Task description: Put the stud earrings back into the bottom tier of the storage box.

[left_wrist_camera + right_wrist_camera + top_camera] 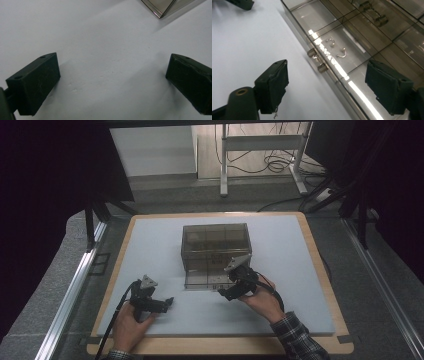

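Tool in the right hand (pixel 325 66) released, jaws spread wide with nothing clamped, hovering just beside the small metal handle (pixel 317 60) of the pulled-out bottom drawer (pixel 312 17); tool in the left hand (pixel 167 302) likewise slack and empty, low over the white worktop (pixel 150 245), near the box yet apart from it. Sits mid-worktop, that smoky see-through plastic drawer box (pixel 215 237), its bottom drawer out toward the person. Risks from here, as judged: nudging the light box across the smooth surface with no second tool steadying it; sliding the drawer shut too briskly and sending its contents skittering within the compartment; dragging the drawer fully out and tipping it; closing on the handle off-centre and slipping off. Count: two tools, one box, one open drawer, one handle on two studs, two small curved silver hoops (pixel 330 41) (pixel 342 53) in one compartment, near each other but apart; upper contents too blurred to count.
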